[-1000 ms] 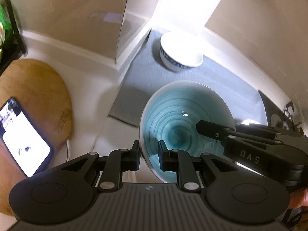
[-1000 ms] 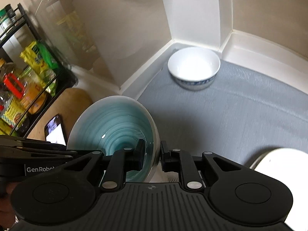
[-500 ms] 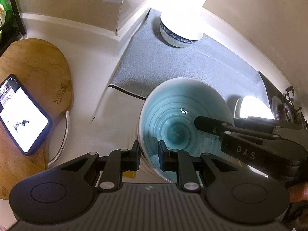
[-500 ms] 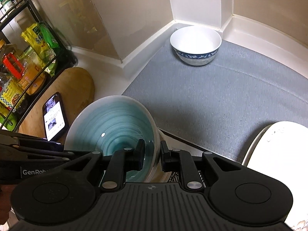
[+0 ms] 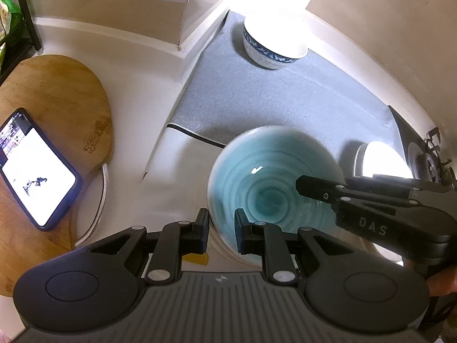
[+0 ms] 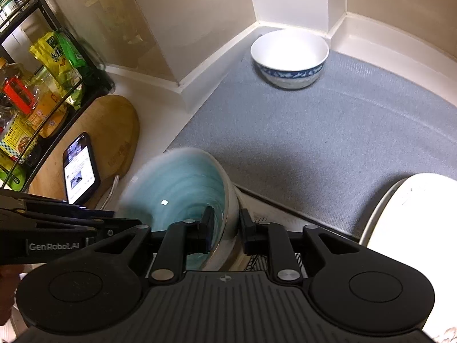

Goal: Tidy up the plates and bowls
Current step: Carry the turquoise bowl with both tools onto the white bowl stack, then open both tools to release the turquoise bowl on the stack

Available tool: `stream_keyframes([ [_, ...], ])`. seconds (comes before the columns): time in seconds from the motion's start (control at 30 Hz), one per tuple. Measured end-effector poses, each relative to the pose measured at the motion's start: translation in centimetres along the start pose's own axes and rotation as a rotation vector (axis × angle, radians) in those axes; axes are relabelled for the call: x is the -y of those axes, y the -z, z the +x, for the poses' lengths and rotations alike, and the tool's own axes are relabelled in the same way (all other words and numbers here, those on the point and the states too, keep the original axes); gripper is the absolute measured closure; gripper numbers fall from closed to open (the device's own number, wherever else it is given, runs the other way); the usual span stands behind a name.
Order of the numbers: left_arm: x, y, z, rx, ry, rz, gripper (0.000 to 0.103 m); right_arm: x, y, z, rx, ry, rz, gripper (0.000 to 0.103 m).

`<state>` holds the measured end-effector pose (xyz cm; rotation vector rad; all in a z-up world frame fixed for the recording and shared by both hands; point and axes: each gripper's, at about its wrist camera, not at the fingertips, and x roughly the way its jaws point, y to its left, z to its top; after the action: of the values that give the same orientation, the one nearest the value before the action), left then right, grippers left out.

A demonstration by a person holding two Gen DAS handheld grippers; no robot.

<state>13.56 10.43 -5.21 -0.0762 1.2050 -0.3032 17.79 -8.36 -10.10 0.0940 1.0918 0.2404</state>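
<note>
Teal bowl sits low at frame bottom, left gripper clamped on its rim, right gripper just loosening around it; white bowl upper right waits unsorted.

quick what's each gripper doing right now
Left gripper: shut on the teal bowl's rim.
Right gripper: jaws just opening, rim between them, pads no longer pressing.

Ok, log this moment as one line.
left claw: shut on teal bowl rim | right claw: just opening, astride rim | white bowl: on grey mat
</note>
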Motion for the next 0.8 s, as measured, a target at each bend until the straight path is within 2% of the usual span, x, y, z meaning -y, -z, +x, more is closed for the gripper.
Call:
stream_keyframes([
  [0.13, -0.1, -0.1, -0.1, 0.012, -0.016, -0.004, 0.082, 0.5, -0.2, -0.4, 0.010, 0.013, 0.001, 0.075],
  [0.23, -0.4, -0.2, 0.0, 0.013, -0.027, -0.014, 0.081, 1.0, -0.4, -1.0, 0.025, 0.036, 0.004, 0.062],
  [0.27, -0.4, -0.2, 0.1, 0.011, -0.028, -0.019, 0.077, 1.2, -0.4, -1.1, 0.028, 0.040, 0.004, 0.062],
  [0.33, -0.5, -0.3, 0.2, 0.009, -0.031, -0.026, 0.070, 1.6, -0.2, -0.9, 0.025, 0.036, -0.010, 0.072],
  [0.37, -0.5, -0.3, 0.3, 0.008, -0.032, -0.026, 0.068, 1.8, 0.0, -0.9, 0.028, 0.013, -0.012, 0.086],
  [0.4, -0.5, -0.3, 0.3, 0.008, -0.031, -0.025, 0.066, 1.9, 0.1, -0.7, 0.031, -0.010, -0.012, 0.093],
  [0.63, 0.0, -0.3, 0.7, 0.006, -0.029, -0.014, 0.050, 1.7, 0.9, 0.3, 0.064, -0.018, -0.032, 0.096],
  [0.77, 0.1, -0.3, 1.2, 0.003, -0.032, -0.018, 0.034, 2.1, 0.7, 0.2, 0.052, -0.031, -0.001, 0.094],
  [0.8, 0.0, -0.4, 1.3, 0.001, -0.031, -0.019, 0.028, 2.1, 0.7, 0.2, 0.046, -0.033, 0.009, 0.090],
])
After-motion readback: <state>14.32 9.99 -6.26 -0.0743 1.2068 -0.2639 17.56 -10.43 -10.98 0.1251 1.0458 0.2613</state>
